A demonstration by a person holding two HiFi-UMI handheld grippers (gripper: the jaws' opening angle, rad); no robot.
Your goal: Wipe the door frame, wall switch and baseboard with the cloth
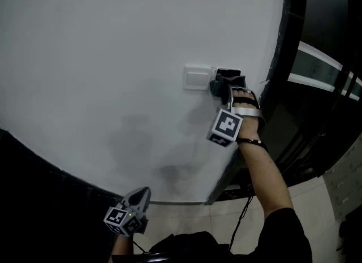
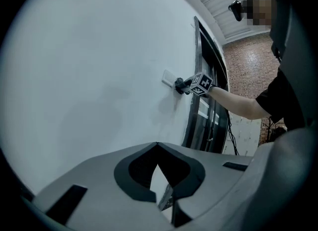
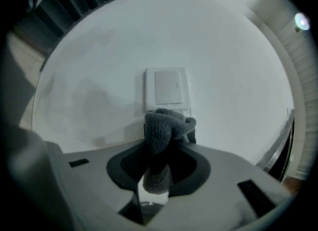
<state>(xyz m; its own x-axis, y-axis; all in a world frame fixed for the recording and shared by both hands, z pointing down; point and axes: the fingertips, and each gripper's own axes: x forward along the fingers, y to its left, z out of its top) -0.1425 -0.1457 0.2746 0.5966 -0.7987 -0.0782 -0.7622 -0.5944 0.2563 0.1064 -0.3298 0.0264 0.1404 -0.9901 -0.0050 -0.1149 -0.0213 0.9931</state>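
- White wall (image 1: 113,58): seen to fill most of the head view, with faint grey shadows on its lower part.
- Dark door frame (image 1: 293,41): observed running along the wall's right edge, with glazed panels beyond it.
- Pale tiled floor (image 1: 308,199): noted at the foot of the wall and frame.
- Right hand-held gripper (image 1: 225,83): held up at switch height on an outstretched forearm. Its jaws are clenched on the cloth.
- Left hand-held gripper (image 1: 142,193): held low near the bottom of the wall and pointed towards it. Its jaws are closed tip to tip, and nothing is gripped between them.
- White wall switch (image 3: 167,88): found mounted on the wall, just beside the door frame.
- Grey cloth (image 3: 159,130): a fuzzy bunch is pinched between the right jaws. Its free end is seen overlapping the switch plate's lower edge.
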